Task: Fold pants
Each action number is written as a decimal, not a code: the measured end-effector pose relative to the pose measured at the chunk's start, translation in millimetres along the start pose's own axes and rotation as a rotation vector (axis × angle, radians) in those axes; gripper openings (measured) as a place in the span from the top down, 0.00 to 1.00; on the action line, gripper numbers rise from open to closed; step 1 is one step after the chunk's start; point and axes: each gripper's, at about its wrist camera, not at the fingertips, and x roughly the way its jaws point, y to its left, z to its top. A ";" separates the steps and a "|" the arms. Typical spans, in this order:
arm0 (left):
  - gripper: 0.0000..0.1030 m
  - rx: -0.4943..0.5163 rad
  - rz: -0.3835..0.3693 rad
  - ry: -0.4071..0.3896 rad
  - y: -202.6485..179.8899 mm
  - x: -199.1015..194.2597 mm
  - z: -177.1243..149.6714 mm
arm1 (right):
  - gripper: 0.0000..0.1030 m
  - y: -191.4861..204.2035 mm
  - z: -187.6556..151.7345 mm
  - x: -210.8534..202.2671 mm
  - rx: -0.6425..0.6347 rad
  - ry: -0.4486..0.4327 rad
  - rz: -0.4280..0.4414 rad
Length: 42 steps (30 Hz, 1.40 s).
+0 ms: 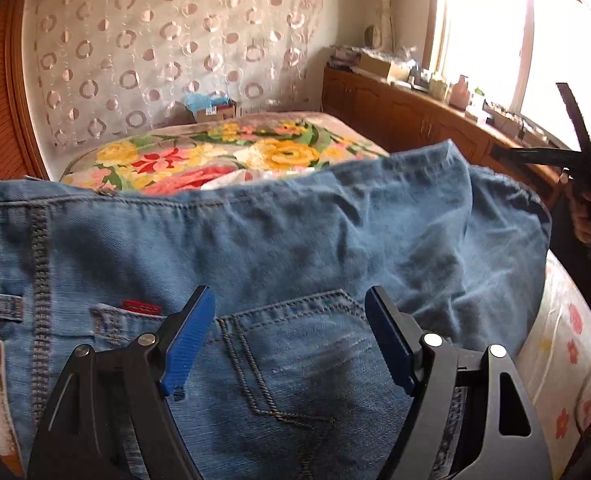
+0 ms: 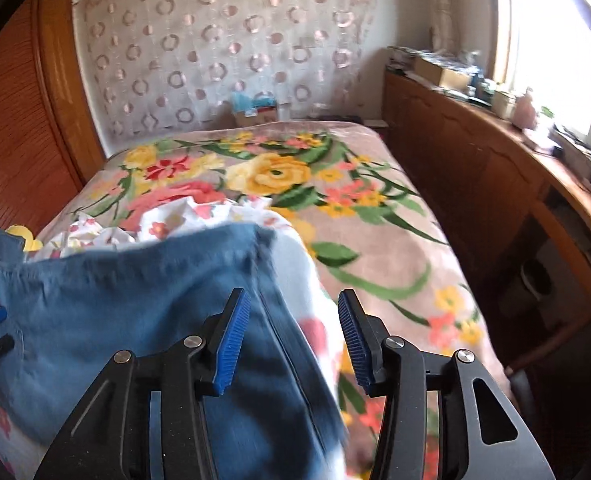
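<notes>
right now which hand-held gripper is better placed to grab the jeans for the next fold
Left, probably. The left hand-held gripper stands open right over the jeans by the back pocket; the right hand-held gripper sits open at their edge.

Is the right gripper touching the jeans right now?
Cannot tell. In the right wrist view the right gripper stands open over the jeans, but blur hides any contact.

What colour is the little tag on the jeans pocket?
Red, on the blue jeans; the left wrist view shows it best.
</notes>
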 end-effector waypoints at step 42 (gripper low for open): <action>0.24 0.049 0.008 -0.010 -18.4 -19.5 11.1 | 0.49 -72.3 -118.6 90.7 0.118 0.108 -0.017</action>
